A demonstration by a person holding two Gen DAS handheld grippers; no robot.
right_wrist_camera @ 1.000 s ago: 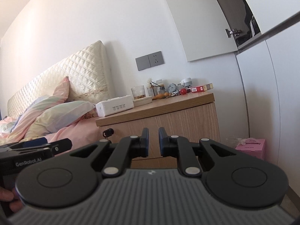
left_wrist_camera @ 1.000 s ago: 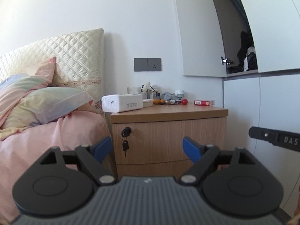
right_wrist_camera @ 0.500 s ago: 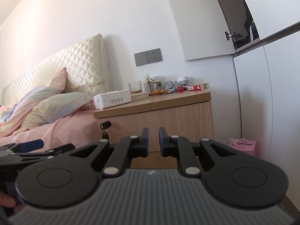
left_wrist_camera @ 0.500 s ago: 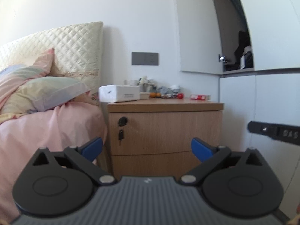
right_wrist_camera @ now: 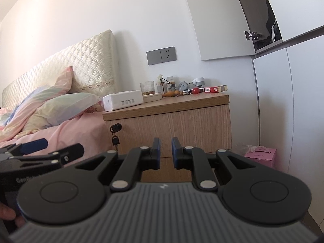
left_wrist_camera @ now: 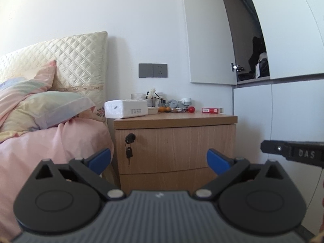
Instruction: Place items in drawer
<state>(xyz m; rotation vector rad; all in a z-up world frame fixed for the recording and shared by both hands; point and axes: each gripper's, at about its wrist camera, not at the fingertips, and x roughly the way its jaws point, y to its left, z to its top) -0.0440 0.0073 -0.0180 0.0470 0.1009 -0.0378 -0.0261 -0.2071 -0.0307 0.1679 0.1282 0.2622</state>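
Wood grain runs across the front of the bedside cabinet (left_wrist_camera: 175,141), and both of its drawers sit shut, the top drawer (left_wrist_camera: 182,145) with a small key (left_wrist_camera: 128,154) dangling from its lock near the left edge. Nothing has gone inside yet. The things meant for it crowd the back of the cabinet top: a white tissue box (left_wrist_camera: 126,108) at the bed side, a shallow dish (right_wrist_camera: 152,96), a glass (right_wrist_camera: 147,87), a red ball (left_wrist_camera: 191,109), a red packet (left_wrist_camera: 211,110) off toward the wardrobe (left_wrist_camera: 283,111), and some small clutter too far off to name. The left gripper (left_wrist_camera: 159,160) hangs low and square to the drawer fronts, well apart from them, with its blue pads (left_wrist_camera: 100,160) spread wide and nothing between them, which looks like readiness to take hold of a drawer edge or the key. The right gripper (right_wrist_camera: 165,151) waits beside it, its jaws drawn almost together with only a narrow slit left, holding nothing. My guess is that opening the top drawer comes first, since no handle shows and the key may be the only grip on offer. A pink box (right_wrist_camera: 261,156) sits on the floor by the wardrobe.
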